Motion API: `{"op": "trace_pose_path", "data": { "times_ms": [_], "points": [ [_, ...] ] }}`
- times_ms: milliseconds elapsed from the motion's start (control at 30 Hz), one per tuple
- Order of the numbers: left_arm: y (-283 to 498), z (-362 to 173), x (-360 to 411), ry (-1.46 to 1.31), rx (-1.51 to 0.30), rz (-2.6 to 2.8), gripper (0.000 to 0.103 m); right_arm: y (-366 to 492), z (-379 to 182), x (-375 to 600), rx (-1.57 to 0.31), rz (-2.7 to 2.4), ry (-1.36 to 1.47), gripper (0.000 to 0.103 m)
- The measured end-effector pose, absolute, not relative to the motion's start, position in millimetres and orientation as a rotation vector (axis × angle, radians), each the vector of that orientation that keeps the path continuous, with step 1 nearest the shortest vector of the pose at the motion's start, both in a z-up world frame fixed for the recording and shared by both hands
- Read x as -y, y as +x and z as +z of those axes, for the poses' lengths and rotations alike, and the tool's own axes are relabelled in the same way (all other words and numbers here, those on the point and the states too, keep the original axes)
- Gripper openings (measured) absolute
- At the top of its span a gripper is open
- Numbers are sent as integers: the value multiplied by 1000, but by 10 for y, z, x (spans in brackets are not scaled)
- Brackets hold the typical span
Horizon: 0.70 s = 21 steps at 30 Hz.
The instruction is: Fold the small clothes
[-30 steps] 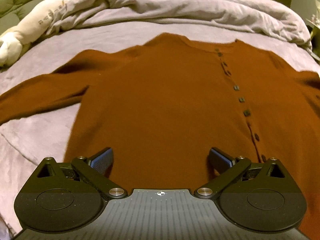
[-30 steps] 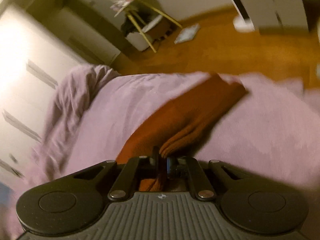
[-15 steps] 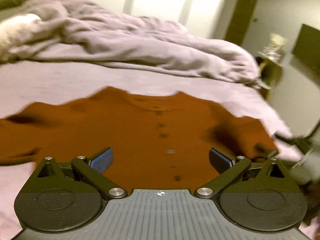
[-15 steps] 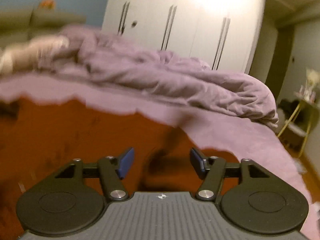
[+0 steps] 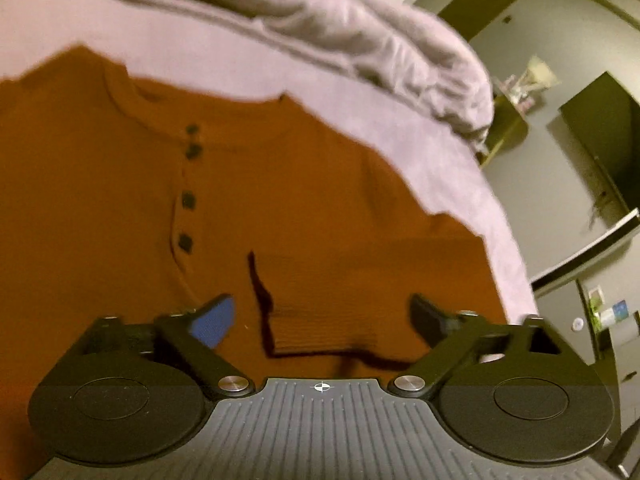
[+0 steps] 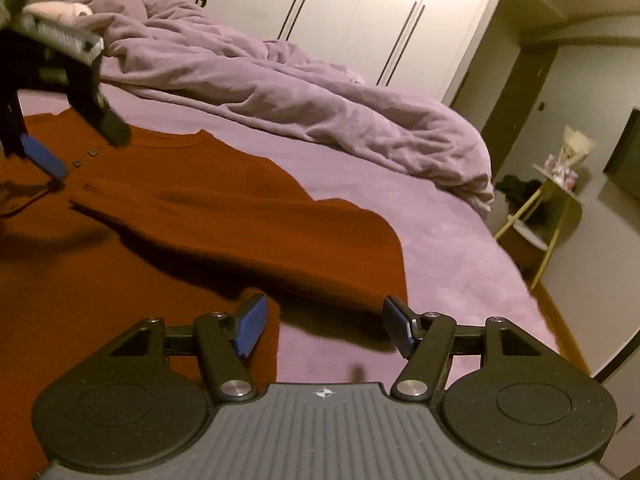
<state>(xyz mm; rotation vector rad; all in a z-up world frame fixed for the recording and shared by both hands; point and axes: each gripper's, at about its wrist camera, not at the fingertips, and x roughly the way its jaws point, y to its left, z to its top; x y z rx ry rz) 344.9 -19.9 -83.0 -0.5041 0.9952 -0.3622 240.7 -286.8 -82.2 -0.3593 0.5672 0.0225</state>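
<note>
A rust-brown buttoned cardigan (image 5: 100,200) lies flat on the purple bed sheet (image 5: 460,168). Its right sleeve (image 6: 240,232) is folded over the body, and the ribbed cuff (image 5: 320,336) ends near the button row. My left gripper (image 5: 320,312) hovers over that cuff. Its jaws are closing with the cuff between them, and the pads do not press on it. The right wrist view shows my left gripper (image 6: 80,148) at the upper left. My right gripper (image 6: 325,314) is over the cardigan's (image 6: 80,300) right side edge, jaws opening with nothing between them.
A crumpled purple duvet (image 6: 300,92) is heaped along the far side of the bed, with a pale soft toy (image 6: 60,10) behind it. White wardrobe doors (image 6: 340,8) stand beyond. The bed's right edge drops to a wooden floor beside a gold-legged side table (image 6: 552,200).
My right gripper let go of the sleeve, opened and rolled upright; the sleeve now lies across the body. My left gripper swung right over the cuff and its jaws narrowed.
</note>
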Motion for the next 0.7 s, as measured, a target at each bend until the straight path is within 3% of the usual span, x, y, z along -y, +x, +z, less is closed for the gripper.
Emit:
{"op": "trace_pose_path", "data": {
  "times_ms": [100, 167, 233, 333, 700],
  "points": [
    [3474, -887, 253, -488, -992, -369, 81, 2395, -848, 2881, -577, 28, -337, 66],
    [3471, -884, 270, -486, -991, -379, 56, 2396, -880, 2843, -575, 40, -346, 69],
    [3513, -902, 290, -494, -1008, -376, 44, 2412, -893, 2785, -571, 50, -360, 72],
    [3532, -880, 311, -476, -1017, -353, 8, 2427, -898, 2698, -558, 56, -385, 78],
    [3174, 85, -433, -374, -681, -257, 7, 2619, -818, 2499, -526, -1, -472, 81]
  ]
}}
